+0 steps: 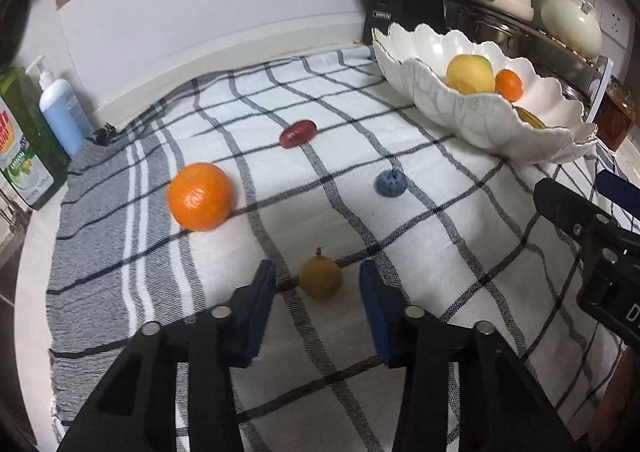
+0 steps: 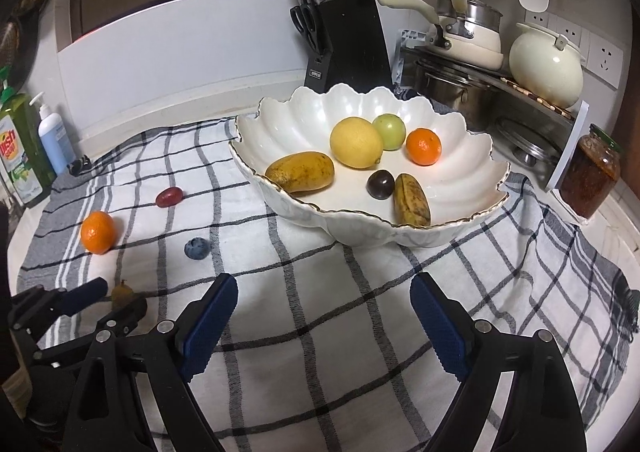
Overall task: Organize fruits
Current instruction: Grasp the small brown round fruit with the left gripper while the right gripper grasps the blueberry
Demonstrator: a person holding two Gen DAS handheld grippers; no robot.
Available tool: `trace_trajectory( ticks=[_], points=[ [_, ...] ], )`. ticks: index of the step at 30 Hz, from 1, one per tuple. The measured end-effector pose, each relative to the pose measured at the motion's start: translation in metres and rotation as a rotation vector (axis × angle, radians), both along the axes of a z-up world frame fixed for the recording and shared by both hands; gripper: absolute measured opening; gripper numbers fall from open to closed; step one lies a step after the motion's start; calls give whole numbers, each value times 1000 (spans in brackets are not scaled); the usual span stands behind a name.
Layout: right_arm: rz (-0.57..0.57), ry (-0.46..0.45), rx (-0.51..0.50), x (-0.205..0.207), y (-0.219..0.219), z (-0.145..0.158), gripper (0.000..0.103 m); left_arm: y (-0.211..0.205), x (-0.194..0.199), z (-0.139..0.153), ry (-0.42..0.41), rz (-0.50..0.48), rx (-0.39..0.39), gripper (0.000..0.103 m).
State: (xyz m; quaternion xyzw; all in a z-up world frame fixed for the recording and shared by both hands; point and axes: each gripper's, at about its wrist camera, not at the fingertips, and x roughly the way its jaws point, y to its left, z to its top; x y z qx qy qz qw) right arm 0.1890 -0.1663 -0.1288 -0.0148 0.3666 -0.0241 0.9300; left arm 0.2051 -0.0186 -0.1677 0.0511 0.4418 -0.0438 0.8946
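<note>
right gripper (image 1: 600, 211) cut off at the left-wrist view's right edge, small yellow-brown fruit (image 2: 122, 293) half hidden behind left gripper (image 2: 108, 302), green soap bottle (image 1: 24, 143) cropped

cloth (image 1: 400, 244): white with a dark grey check, grey-striped at the left edge
bowl (image 2: 460, 171): white, scalloped, gold-edged rim
loose orange (image 1: 201, 196): bright orange
small round fruit (image 1: 321, 277): dull yellow-brown
berry (image 1: 391, 183): dusty blue
gripper pads (image 2: 210, 332): blue on black
</note>
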Motion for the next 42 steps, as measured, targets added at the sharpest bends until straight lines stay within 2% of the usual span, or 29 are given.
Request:
trace_trajectory(
  ticks=[4,9,14,20,27,31,35,38,40,42],
  points=[
    [2,7,1,1,-1,-2,85,-2,1,-3,5,-6,-10,23],
    [9,14,2,3,1,-3,75,0,-1,0,-9,-8,-11,22],
    [53,13,20,6,11,-2,75,15,-5,12,-39,14,-20,22],
    [165,38,60,24,46,-5,75,51,-10,25,-68,91,-5,22],
    [241,104,51,58,85,-22,56,85,-5,27,-64,175,-16,22],
    [237,138,48,72,90,-31,49,90,-1,25,-58,181,-18,22],
    [246,175,55,77,92,-41,37,91,0,25,-54,177,-18,22],
    [247,168,53,77,92,-42,34,92,1,25,-53,175,-18,22],
    [249,168,60,78,91,-41,23,92,1,26,-55,177,-18,22],
    [253,166,61,76,90,-40,24,91,2,26,-56,176,-18,22]
  ],
)
